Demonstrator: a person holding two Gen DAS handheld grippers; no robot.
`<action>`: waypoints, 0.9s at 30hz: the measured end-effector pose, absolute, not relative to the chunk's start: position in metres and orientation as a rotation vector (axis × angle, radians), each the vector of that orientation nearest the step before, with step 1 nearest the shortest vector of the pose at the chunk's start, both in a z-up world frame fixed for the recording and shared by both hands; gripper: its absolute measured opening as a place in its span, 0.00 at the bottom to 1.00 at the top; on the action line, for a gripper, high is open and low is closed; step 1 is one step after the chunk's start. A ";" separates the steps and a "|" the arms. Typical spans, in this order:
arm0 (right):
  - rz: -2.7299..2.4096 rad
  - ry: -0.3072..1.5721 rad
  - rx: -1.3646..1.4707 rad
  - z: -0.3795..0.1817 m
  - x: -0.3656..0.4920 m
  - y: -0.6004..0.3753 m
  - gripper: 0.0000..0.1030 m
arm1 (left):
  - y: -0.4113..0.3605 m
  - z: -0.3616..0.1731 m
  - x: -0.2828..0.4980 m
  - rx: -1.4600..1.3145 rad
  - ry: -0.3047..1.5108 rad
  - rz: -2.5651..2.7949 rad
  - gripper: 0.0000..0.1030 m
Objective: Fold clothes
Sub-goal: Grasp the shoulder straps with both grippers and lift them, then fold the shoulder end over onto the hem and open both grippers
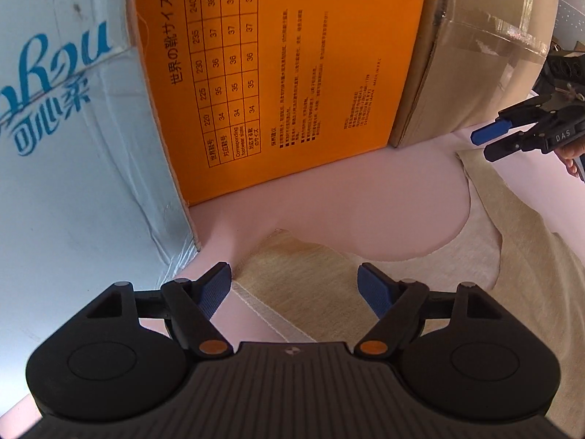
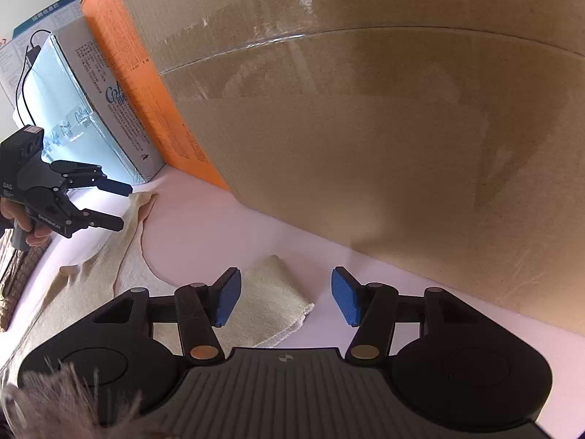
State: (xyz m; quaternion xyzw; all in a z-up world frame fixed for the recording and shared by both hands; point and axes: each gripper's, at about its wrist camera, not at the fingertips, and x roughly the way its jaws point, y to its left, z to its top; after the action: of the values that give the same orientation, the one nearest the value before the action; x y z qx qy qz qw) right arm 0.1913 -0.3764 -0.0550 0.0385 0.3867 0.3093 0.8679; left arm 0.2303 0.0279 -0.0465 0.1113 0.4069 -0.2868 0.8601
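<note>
Both tools, left [image 1: 295,285] & right [image 2: 286,296], tilt down w/ jaws apart, gripping nothing, over cream garment [image 1: 530,292] straps.

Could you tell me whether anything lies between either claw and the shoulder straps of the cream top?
Nothing visible does. The left claw and right claw each hang open over a strap of the cream top; the boxes stand behind it.

garment [image 1: 384,281] on table [image 1: 292,205], boxes [image 1: 285,73] behind
</note>
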 end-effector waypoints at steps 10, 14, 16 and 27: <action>0.643 0.793 -0.043 -0.044 0.187 -0.348 0.04 | 0.036 -0.040 0.222 0.210 0.820 -0.602 0.04; 0.659 0.777 0.040 -0.027 0.178 -0.352 0.04 | 0.042 -0.021 0.207 0.214 0.777 -0.609 0.04; 0.675 0.764 0.081 -0.014 0.168 -0.354 0.04 | 0.044 -0.011 0.195 0.218 0.751 -0.619 0.04; 0.843 0.686 0.226 0.059 0.030 -0.341 0.04 | 0.076 0.050 0.054 0.237 0.616 -0.753 0.05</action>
State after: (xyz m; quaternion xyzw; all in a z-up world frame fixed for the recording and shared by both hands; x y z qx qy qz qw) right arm 0.0298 -0.3412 0.0590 0.1075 0.3257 0.4002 0.8499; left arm 0.0536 0.0758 0.0505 0.1134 0.2953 -0.3610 0.8773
